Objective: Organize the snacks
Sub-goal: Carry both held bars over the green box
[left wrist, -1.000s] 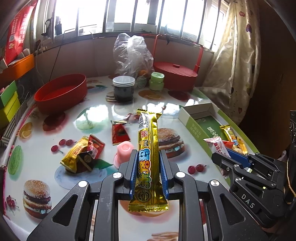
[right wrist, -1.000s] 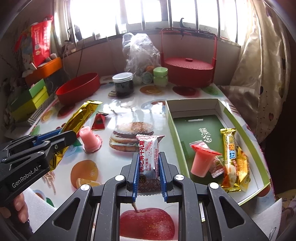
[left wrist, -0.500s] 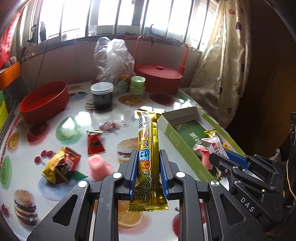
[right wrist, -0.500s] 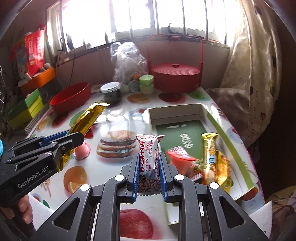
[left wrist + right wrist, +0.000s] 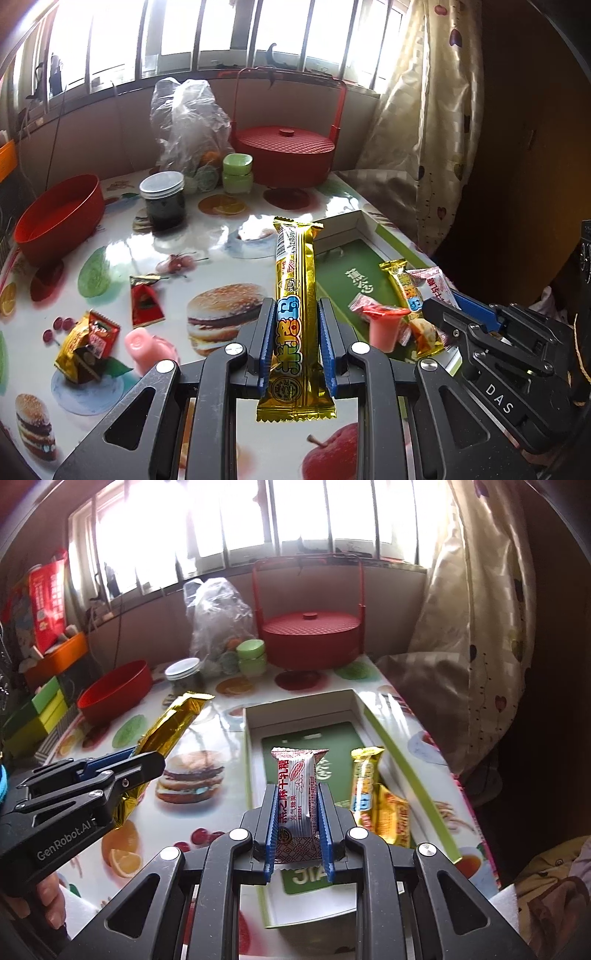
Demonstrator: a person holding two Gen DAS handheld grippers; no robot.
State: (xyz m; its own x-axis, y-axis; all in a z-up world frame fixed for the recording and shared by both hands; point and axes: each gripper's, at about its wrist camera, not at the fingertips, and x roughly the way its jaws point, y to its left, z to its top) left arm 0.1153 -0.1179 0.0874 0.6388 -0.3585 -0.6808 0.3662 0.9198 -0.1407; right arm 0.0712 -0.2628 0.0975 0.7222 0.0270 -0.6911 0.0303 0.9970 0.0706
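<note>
A: Please start from the left of the box. What lies there?

B: Far left of the box there is a red bowl, and nearer to the camera a small heap of gold and red packets. Then a red triangle packet and a pink jelly cup, both on the table, well apart from the box. Behind them stands a dark jar.

A: And the left gripper?

B: Its blue pads are almost closed and they press a long gold bar from both sides. The bar points away from the camera. Its far end is near the box's near-left corner, but I cannot tell if it is already above the box.

A: What is inside the box?

B: A red-lidded jelly cup, a second gold bar and a yellow packet, all in the near right part.

A: The right gripper?

B: It is fully closed on a white sachet with red letters. In the right wrist view the sachet is over the box's green floor, left of the second gold bar.

A: And behind the box?

B: A red basket with a lid and a tall handle, and left of it green pots and a plastic bag.
</note>
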